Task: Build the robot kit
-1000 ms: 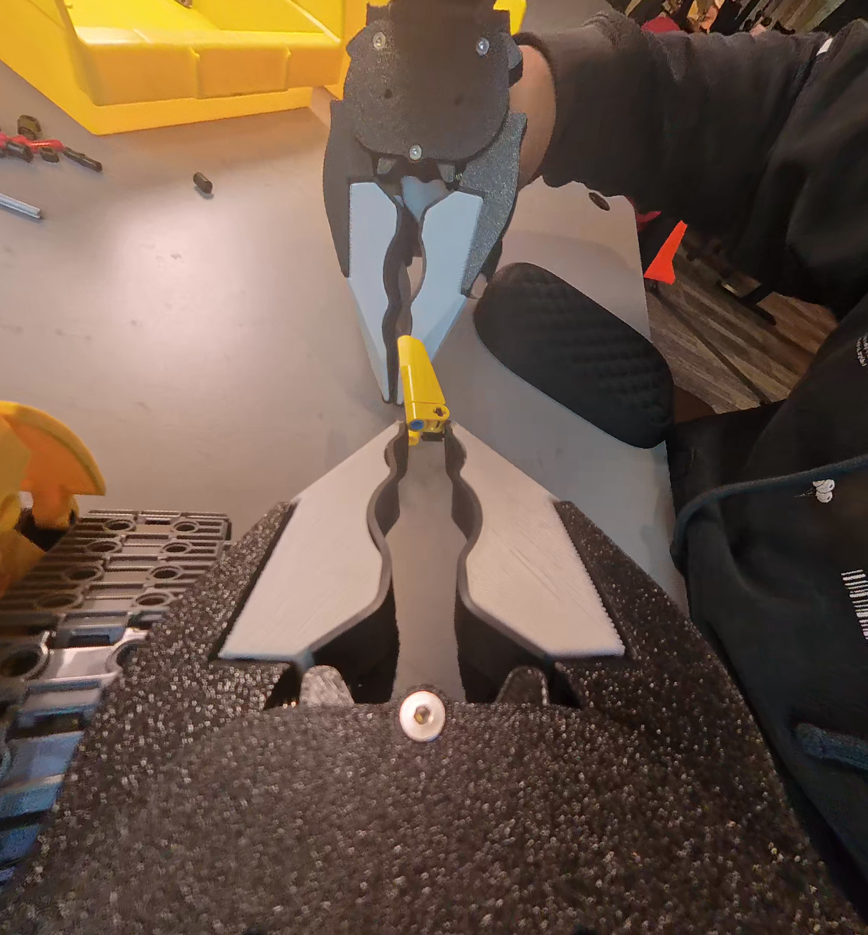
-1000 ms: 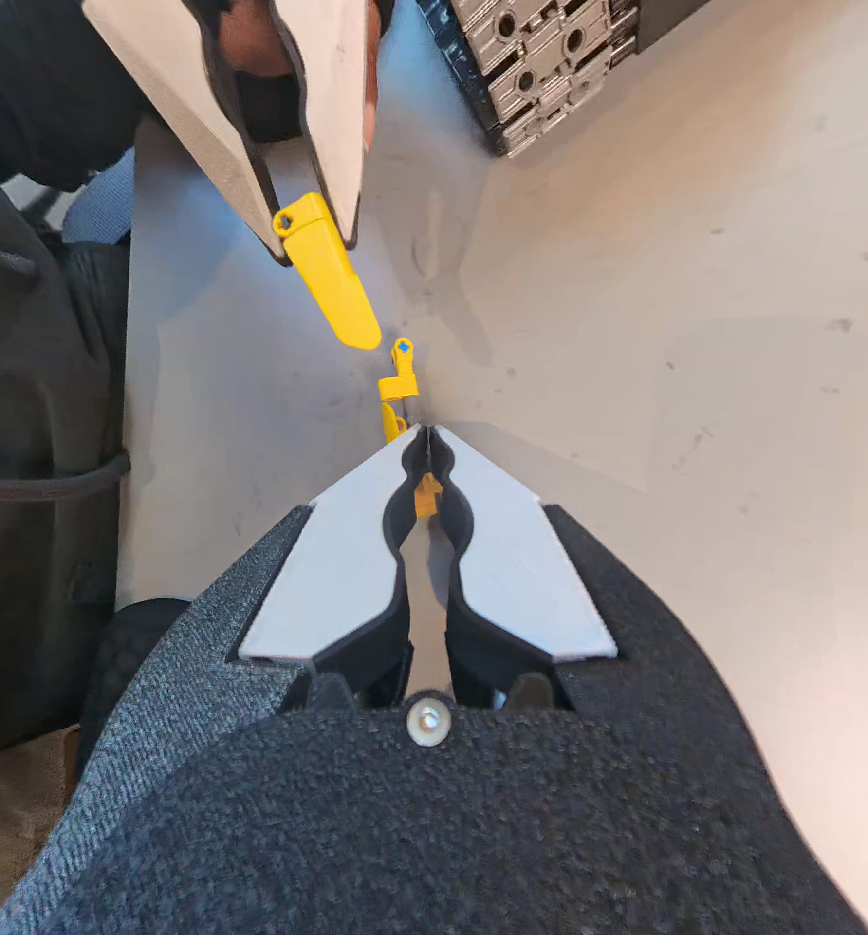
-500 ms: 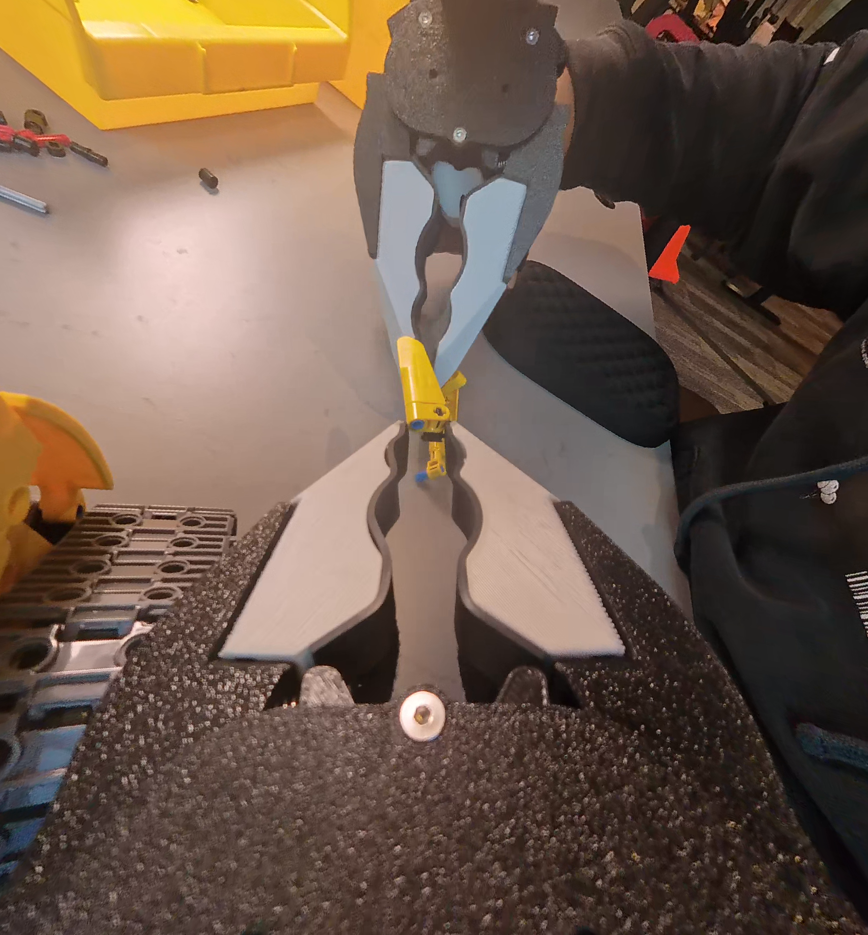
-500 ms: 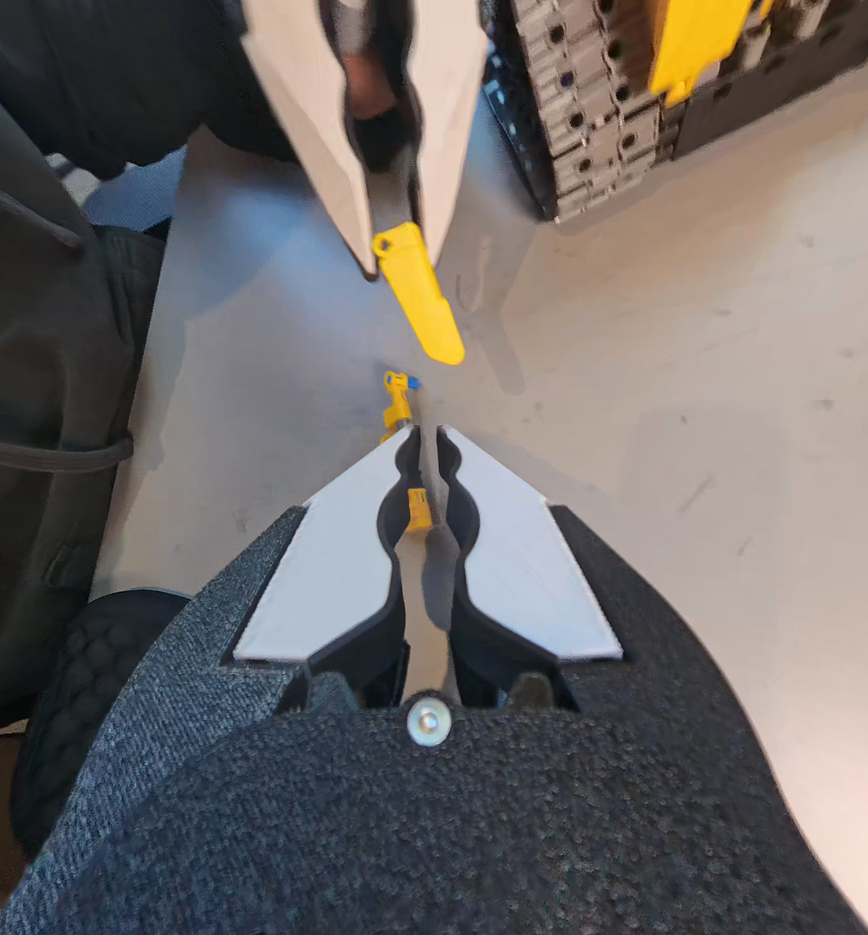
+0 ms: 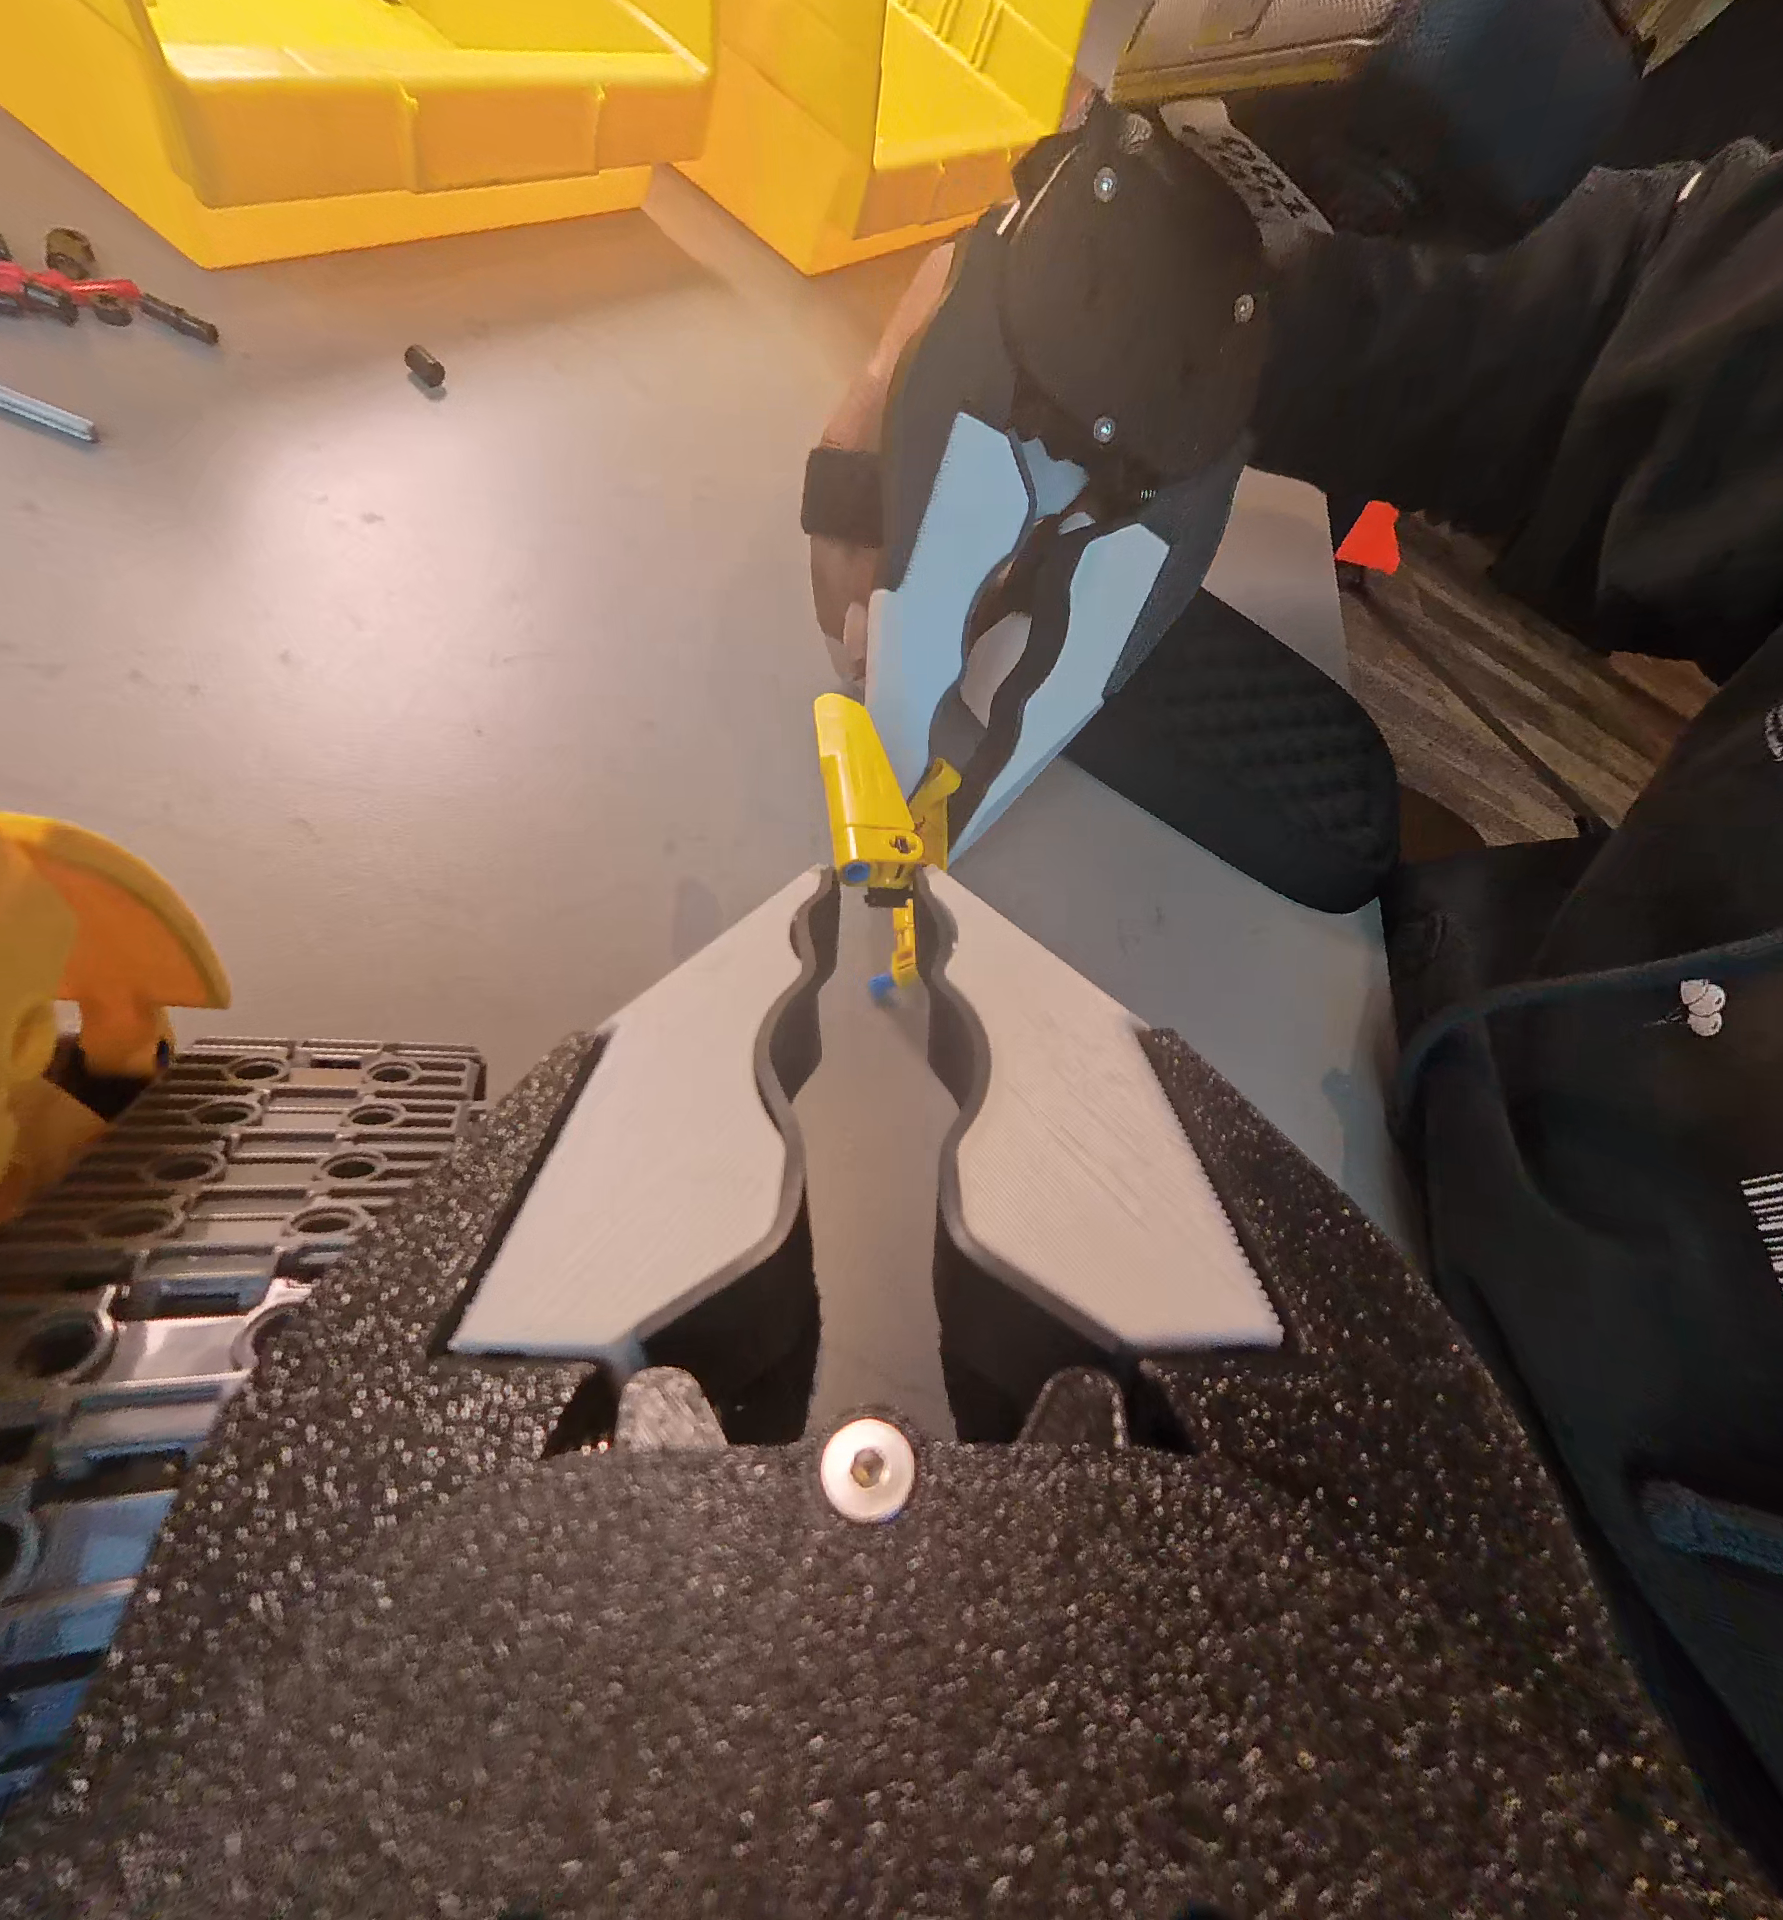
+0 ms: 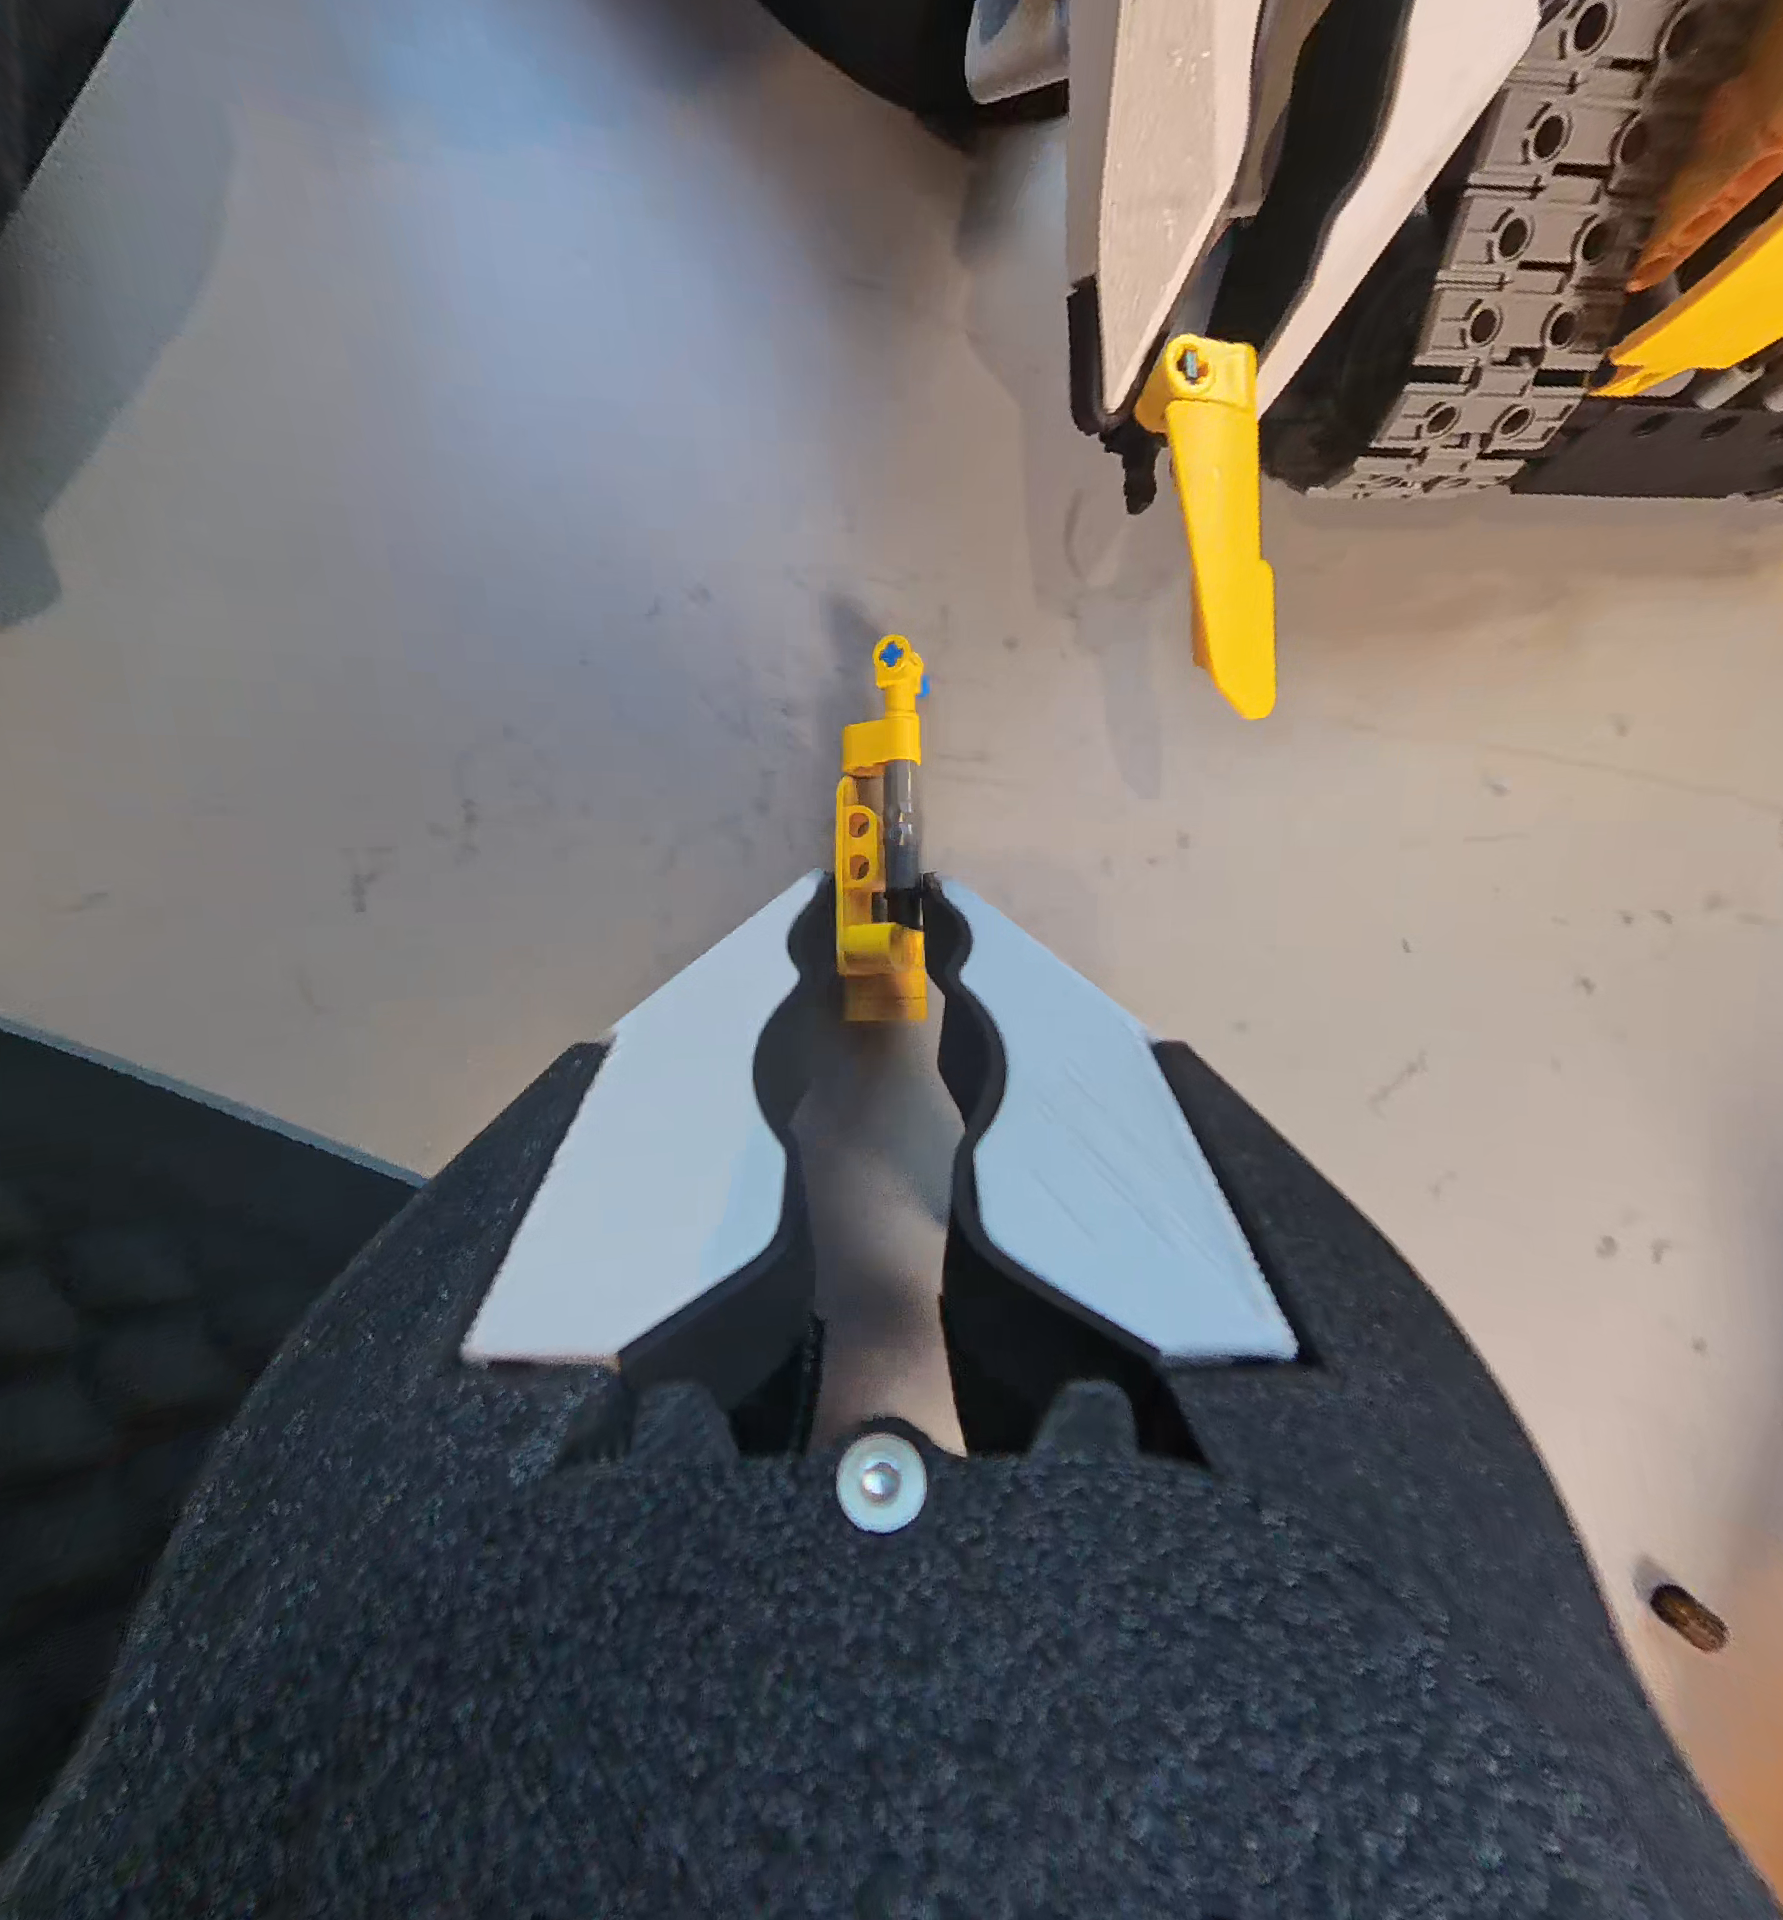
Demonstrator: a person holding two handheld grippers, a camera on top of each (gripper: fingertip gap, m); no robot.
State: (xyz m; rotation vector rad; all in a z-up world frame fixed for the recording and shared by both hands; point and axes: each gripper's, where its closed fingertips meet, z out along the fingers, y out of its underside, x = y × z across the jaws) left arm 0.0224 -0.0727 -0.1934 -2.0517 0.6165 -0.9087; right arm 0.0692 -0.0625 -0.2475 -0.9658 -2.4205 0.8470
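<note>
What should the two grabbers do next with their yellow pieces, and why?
Probably bring the left gripper with its long yellow piece closer to the small yellow piece in the right gripper. Both are shut on their pieces, which are apart in the right wrist view.

Premises present as a hobby or assembly workbench in a workshop-type room. A scuffed pale grey tabletop (image 5: 367,644) carries yellow plastic parts bins (image 5: 430,135) along the top of the left wrist view, loose red and grey construction-kit rods (image 5: 25,301) at upper left, and a grey-black studded tracked model (image 5: 139,1174) with yellow bodywork at lower left. A black mesh chair seat (image 5: 1251,748) and wood-look flooring (image 5: 1489,665) show at right.
</note>
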